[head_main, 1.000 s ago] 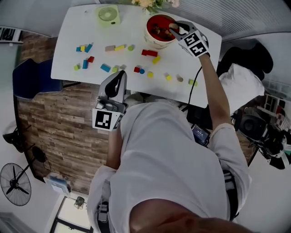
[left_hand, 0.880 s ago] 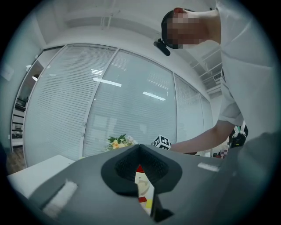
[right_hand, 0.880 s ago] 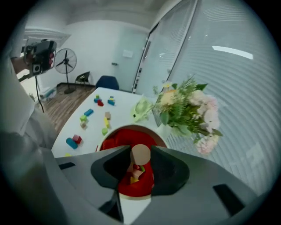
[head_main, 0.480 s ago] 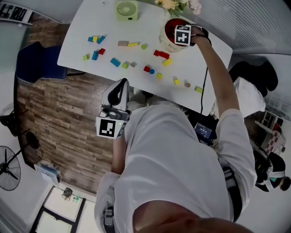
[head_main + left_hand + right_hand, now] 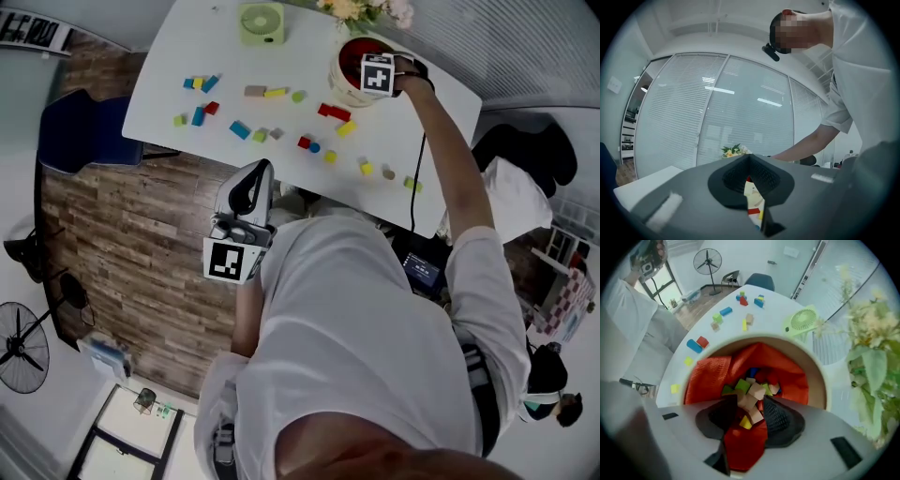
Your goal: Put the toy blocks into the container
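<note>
blocks (image 5: 751, 394) in tan, green, yellow and blue lie heaped in the container (image 5: 821, 380), straight below the right gripper (image 5: 750, 414). its fingers (image 5: 780, 416) have just been opening and stand released, apart over the heap. a tan block and a yellow one show in the gap between them, lying on the pile with neither pad pressing on them. red cloth lining (image 5: 705, 376) folds round the heap on every side of the fingers and runs under their tips, and the container's pale rim curves beyond them.

past that rim, well apart from the right fingers, loose blocks (image 5: 239, 129) lie scattered over the white bench (image 5: 422, 131): a red pair (image 5: 332, 112) and a yellow one (image 5: 345, 127) nearest the container, blue, green and yellow ones further off. a green fan (image 5: 262, 21) and flowers (image 5: 366, 11) stand at the bench's far edge, either side of the container.

the left gripper (image 5: 749, 161) hangs off the bench's near edge, pointing level, well apart from the container. its fingers (image 5: 766, 178) are clenched together, tips meeting, with nothing between them. a thin slit behind the tips shows a strip of bench with red and yellow blocks. beyond these fingers are the flowers, the person's outstretched arm (image 5: 806, 145) and a glass wall with blinds (image 5: 740, 108).
</note>
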Tool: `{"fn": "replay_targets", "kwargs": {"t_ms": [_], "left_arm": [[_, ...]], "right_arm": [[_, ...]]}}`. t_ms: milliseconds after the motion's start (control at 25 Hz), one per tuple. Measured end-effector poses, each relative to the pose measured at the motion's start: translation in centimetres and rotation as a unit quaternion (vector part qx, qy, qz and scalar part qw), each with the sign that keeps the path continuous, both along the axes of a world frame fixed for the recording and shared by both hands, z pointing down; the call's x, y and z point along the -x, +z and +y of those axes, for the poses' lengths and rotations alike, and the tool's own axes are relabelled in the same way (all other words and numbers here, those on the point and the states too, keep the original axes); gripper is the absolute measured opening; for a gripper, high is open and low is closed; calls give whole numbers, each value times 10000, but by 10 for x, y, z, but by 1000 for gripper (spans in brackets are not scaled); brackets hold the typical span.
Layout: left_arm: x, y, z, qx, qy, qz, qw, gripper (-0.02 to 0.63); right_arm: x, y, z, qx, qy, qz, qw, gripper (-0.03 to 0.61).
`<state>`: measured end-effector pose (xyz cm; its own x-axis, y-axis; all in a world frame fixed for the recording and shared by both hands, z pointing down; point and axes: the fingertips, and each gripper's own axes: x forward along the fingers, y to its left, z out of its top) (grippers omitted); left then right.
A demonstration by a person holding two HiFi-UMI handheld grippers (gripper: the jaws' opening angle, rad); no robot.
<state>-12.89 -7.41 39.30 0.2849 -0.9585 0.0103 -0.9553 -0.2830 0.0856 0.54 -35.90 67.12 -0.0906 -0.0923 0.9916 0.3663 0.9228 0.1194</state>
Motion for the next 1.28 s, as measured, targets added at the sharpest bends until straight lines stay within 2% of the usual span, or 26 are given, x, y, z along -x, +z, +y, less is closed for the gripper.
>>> {"fn": "replay_targets", "kwargs": {"t_ms": [160, 280, 400, 560, 720, 880, 960, 1040, 1160, 1280], "left_arm": [[-2, -1, -12, -33, 221, -53, 9997, -5], [0, -3, -23, -93, 384, -100, 9992, -5], [3, -4, -37, -171, 561, -183, 9981, -5], [1, -11, -56, -342, 869, -349, 9950, -5], [-7, -15, -69, -451, 1251, -383, 9904, -5], [-13, -13, -80, -526, 1528, -485, 9857, -5], [-18, -12, -82, -560, 1663, -495, 9832, -5], [-24, -9, -83, -578, 1821, -421, 9807, -5], [-32, -7, -82, -585, 1964, -225, 9785, -5], [-37, -2, -75, -493, 1956, -121, 9794, -5]], "right_arm": [[8, -39, -3, -250, 520, -1040, 9929, 107], [9, -79, -3, -427, 1138, -2043, 9713, 14], [5, -115, 6, -406, 1835, -3136, 9308, 3], [-14, -157, 31, -461, 2552, -4338, 8629, 3], [-37, -190, 64, -699, 3029, -5157, 7983, 3], [-52, -226, 102, -889, 3460, -5934, 7213, 3], [-55, -240, 125, -986, 3604, -6202, 6898, 3], [-57, -250, 147, -1123, 3681, -6309, 6737, 3], [-56, -262, 175, -1249, 3731, -6368, 6631, 3], [-55, -269, 203, -1205, 3843, -6484, 6461, 3]]}}
